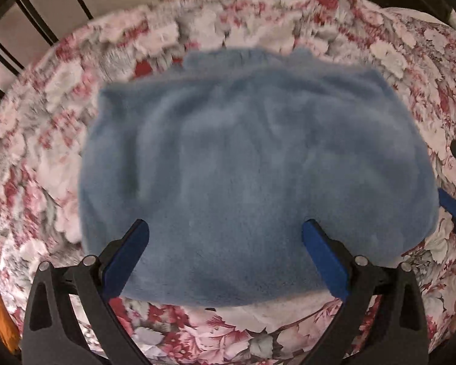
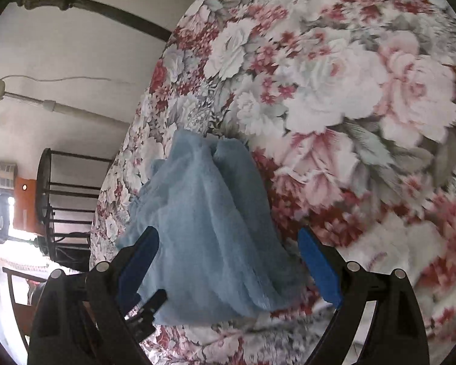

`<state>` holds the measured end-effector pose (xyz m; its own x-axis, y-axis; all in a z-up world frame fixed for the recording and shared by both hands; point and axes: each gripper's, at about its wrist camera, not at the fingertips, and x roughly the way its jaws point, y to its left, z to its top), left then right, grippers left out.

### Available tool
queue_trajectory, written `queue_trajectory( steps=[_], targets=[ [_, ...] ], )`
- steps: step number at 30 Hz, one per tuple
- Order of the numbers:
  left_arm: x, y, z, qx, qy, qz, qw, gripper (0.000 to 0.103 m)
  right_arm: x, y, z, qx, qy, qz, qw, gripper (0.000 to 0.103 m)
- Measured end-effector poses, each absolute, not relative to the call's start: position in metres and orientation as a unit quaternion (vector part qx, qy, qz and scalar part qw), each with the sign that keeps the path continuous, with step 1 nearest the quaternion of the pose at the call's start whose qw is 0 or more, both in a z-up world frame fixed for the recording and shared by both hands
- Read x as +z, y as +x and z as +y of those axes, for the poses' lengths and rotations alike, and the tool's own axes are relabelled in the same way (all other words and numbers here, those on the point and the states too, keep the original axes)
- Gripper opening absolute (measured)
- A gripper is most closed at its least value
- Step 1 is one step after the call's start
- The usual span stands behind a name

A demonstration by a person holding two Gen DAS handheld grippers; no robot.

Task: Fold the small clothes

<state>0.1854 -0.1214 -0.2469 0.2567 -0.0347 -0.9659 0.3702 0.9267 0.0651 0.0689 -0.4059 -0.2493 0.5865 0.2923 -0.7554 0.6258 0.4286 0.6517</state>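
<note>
Left wrist view: left gripper point(image 1: 225, 234) points down over a fluffy light-blue garment point(image 1: 243, 164) lying spread on the floral bedspread point(image 1: 395, 60). Jaws stand wide, blue pads point(image 1: 126, 258) over the garment's near edge, nothing between them. Picture is blurred, so can't tell if the tips touch the fabric. Black bed-frame bars point(image 1: 30, 15) at top left, part of the other gripper at the right edge beside the garment

Right wrist view: right gripper point(image 2: 228, 243) also wide. The garment point(image 2: 209, 228) rises in folds between its fingers point(image 2: 317, 267), but the pads don't press it: right pad clearly apart, left pad close to the cloth, contact unclear. Bedspread point(image 2: 334, 76) fills the right side, wall and a dark spindle frame point(image 2: 63, 200) on the left
</note>
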Motion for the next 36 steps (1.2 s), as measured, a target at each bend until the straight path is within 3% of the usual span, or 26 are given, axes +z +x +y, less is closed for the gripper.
queue_trajectory(
  steps=[9,13,16,18,36],
  targets=[
    [-0.269,0.189,-0.109,-0.14,0.107,0.628,0.758,0.099,-0.271,0.1,-0.415,-0.102,0.502,0.429,0.744,0.093],
    [-0.276,0.186,-0.108,-0.138,0.109,0.628,0.758,0.099,-0.273,0.105,-0.417,-0.089,0.502,0.413,0.755,0.085],
    [-0.278,0.184,-0.11,-0.136,0.118,0.625,0.759,0.099,-0.268,0.107,-0.418,-0.037,0.537,0.383,0.751,0.085],
    [-0.282,0.183,-0.113,-0.133,0.123,0.624,0.76,0.099,-0.268,0.106,-0.421,-0.059,0.513,0.404,0.755,0.085],
    [-0.262,0.173,-0.136,-0.108,0.162,0.591,0.783,0.099,-0.28,0.024,-0.426,0.023,0.604,0.417,0.679,0.085]
  ],
)
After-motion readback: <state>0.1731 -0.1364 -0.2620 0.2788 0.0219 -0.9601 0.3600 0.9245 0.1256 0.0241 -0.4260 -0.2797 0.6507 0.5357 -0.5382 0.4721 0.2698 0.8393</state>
